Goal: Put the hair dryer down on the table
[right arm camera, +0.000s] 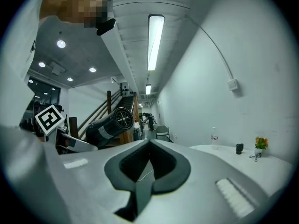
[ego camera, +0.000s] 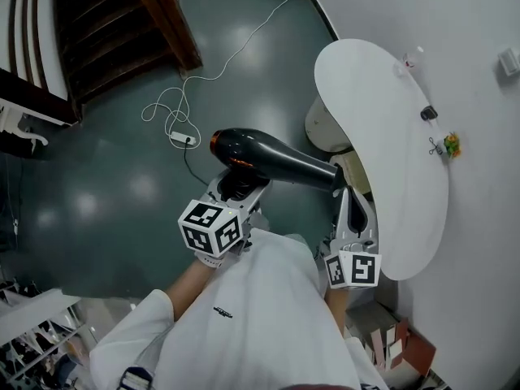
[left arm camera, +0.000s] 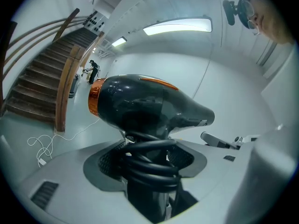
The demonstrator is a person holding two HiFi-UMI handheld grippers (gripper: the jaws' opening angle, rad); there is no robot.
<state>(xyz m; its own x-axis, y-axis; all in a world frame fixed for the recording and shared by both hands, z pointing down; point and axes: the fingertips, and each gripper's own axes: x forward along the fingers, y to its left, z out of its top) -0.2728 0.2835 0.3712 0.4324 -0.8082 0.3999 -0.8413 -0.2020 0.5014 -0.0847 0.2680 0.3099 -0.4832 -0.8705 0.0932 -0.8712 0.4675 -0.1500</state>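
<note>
A black hair dryer [ego camera: 272,159] with an orange rear ring hangs over the floor, its nozzle pointing right toward the white curved table [ego camera: 382,128]. My left gripper [ego camera: 237,185] is shut on its handle, where the black cord [left arm camera: 150,160] is coiled. In the left gripper view the dryer's body [left arm camera: 145,106] stands above the jaws. My right gripper [ego camera: 341,193] is just below the nozzle end, at the table's near edge, its jaws shut with nothing in them. The right gripper view shows the nozzle [right arm camera: 108,124] off to the left of that gripper [right arm camera: 148,146], apart from it.
On the table's far side stand a small bottle [ego camera: 410,59], a black object [ego camera: 428,113] and a small yellow-green plant [ego camera: 451,145]. A white power strip with cable [ego camera: 183,136] lies on the dark floor. A wooden staircase [ego camera: 122,23] rises at upper left. Cardboard boxes [ego camera: 390,340] sit lower right.
</note>
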